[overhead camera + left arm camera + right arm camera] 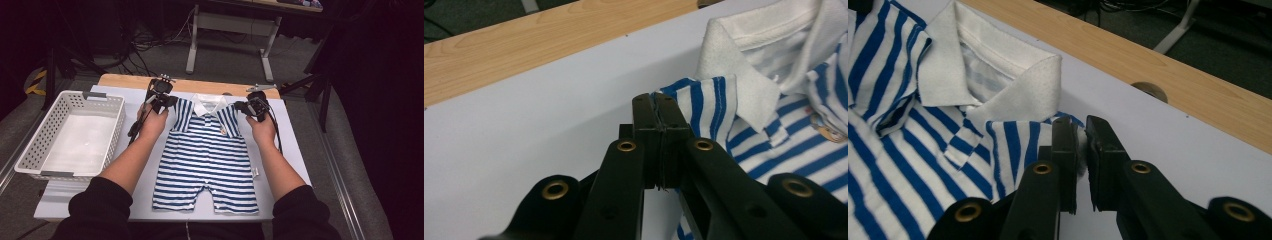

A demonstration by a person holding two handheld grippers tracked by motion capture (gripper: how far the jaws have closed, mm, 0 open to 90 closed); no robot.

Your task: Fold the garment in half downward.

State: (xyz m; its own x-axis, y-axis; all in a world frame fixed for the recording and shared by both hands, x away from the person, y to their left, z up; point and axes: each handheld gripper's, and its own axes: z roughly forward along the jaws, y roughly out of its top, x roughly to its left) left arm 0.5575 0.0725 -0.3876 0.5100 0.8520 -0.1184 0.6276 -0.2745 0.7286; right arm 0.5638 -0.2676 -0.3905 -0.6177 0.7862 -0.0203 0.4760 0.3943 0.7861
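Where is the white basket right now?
In the high view, the white basket sits at the table's left edge, beside the person's left forearm and apart from the striped romper lying mid-table.

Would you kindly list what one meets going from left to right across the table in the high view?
Basket → left gripper → romper → right gripper.
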